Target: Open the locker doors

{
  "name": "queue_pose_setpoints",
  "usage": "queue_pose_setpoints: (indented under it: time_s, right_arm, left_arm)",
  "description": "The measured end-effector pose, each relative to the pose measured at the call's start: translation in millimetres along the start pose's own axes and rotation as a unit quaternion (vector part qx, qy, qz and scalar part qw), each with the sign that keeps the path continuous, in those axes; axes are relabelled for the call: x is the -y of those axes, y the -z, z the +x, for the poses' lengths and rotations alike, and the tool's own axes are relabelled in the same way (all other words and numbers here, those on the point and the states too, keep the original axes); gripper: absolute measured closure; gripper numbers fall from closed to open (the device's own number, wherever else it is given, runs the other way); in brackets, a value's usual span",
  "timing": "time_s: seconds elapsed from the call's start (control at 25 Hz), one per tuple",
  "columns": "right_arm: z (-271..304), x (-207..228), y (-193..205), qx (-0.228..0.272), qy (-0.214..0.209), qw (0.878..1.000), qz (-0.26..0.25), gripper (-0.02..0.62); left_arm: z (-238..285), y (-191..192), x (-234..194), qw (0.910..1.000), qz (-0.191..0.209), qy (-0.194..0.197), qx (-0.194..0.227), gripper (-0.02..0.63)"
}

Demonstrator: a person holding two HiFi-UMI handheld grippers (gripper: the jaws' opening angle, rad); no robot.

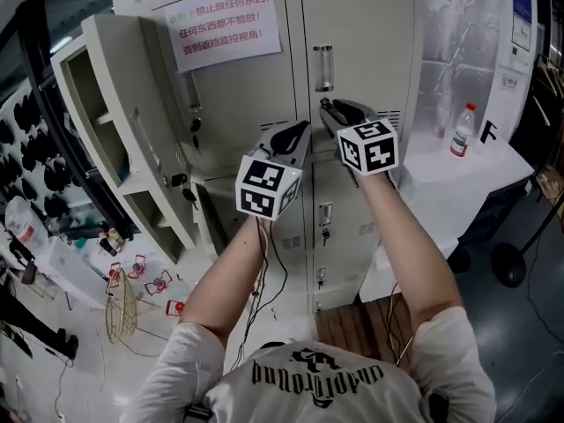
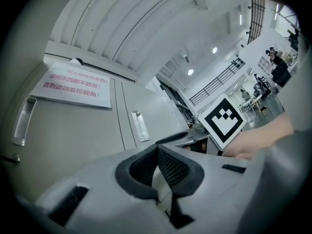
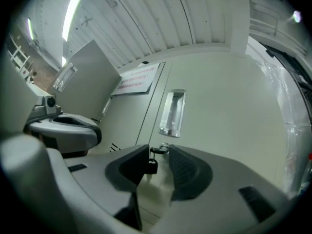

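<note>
Key (image 3: pixel 157 150) between right tool (image 3: pixel 159 149) jaws

Pale grey locker doors (image 1: pixel 357 25), white notice (image 1: pixel 222 26) with red print, black-and-white checked marker cubes (image 1: pixel 267 186), red-capped clear bottle (image 1: pixel 460 130)

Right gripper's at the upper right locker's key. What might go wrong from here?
The key sits between the right gripper's open jaws, unclamped; closing on its dangling fob instead would likely slip. The left gripper, shut, is close alongside; the two may knock together when the closed door swings out.
</note>
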State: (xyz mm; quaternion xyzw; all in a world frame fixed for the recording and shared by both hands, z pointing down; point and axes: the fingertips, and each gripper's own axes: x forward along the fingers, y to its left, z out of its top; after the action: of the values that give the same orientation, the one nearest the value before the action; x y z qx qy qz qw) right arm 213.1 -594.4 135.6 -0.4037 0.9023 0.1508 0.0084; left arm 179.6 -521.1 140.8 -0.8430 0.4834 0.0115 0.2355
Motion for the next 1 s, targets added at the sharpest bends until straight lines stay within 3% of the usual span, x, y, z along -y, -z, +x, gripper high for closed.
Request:
queue_pose_setpoints:
  time_s: [0.12, 0.48, 1.0]
  right_arm:
    - [7, -2, -3, 0.002, 0.005, 1.000, -0.012, 0.490]
    - [-1, -2, -4, 0.000, 0.023, 0.999, -0.027, 0.495]
    - [-83, -8, -17, 0.008, 0.027, 0.999, -0.039, 0.502]
  left_arm:
    - [2, 2, -3, 1.0000, -0.001, -0.001, 0.000, 0.598]
    - [-2, 6, -2, 0.9999, -0.010, 0.003, 0.001, 0.598]
    - [-11, -4, 44, 0.9994, -0.023, 0.026, 0.001, 0.598]
